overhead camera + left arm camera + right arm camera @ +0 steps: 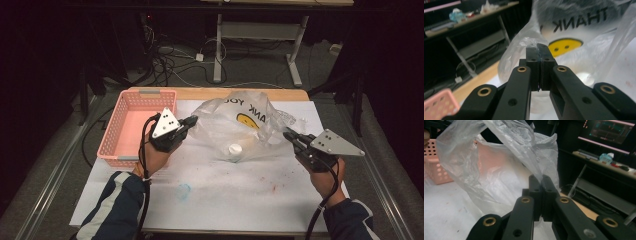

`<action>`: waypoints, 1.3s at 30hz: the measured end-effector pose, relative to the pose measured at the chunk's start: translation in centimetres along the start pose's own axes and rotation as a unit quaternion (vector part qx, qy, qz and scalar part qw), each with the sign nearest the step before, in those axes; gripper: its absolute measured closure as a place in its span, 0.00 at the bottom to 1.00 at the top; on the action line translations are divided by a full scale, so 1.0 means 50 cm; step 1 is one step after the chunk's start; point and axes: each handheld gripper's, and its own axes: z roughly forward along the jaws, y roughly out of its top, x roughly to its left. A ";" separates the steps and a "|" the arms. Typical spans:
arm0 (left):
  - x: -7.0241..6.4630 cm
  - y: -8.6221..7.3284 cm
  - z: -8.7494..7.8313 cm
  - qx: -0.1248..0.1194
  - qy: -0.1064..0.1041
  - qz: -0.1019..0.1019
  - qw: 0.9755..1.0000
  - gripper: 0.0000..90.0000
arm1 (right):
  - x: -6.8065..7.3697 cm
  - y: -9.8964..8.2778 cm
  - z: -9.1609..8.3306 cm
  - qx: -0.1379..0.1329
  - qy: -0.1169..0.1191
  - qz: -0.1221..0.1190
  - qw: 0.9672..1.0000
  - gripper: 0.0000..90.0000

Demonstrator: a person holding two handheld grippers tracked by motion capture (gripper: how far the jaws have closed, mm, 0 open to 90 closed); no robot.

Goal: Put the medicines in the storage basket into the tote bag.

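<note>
High view: a clear plastic bag (240,127) with a smiley print lies at mid-desk (225,195), held at opposite edges by the left gripper (192,120) and the right gripper (286,133).
Bag contents: a small white-capped bottle (234,151) sits inside, low at the front, resting on the desk.
Surroundings: a pink basket (137,125) stands at the left edge of the desk, just beside the left hand; it looks empty.
Left gripper view: the fingers (532,65) are pressed together on a fold of the bag's film (529,41); the smiley print (564,46) lies just beyond.
Right gripper view: the fingers (535,190) are pinched tight on the bag's edge (524,142), which rises from them; the basket (435,167) shows through the film.
Progress: both grasps look secured and the bag appears stretched between them. Judged remaining: opening or lifting the bag and dealing with the bottle; nothing has reached the basket.
</note>
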 end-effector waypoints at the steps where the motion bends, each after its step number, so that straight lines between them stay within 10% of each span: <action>1: -0.001 0.009 0.001 -0.006 -0.001 0.003 1.000 0.96 | -0.003 0.007 0.001 -0.005 0.001 0.002 1.000 1.00; 16: -0.004 0.092 -0.081 -0.050 0.030 0.027 0.998 0.97 | 0.008 0.104 -0.004 -0.060 0.009 -0.007 0.998 1.00; 28: 0.011 0.071 0.097 -0.019 0.039 0.010 0.999 0.96 | -0.083 0.043 0.125 0.013 -0.037 0.047 0.998 1.00; 39: 0.065 0.114 0.139 -0.028 0.086 -0.002 0.996 0.96 | -0.172 0.043 0.172 0.060 -0.092 0.094 0.989 1.00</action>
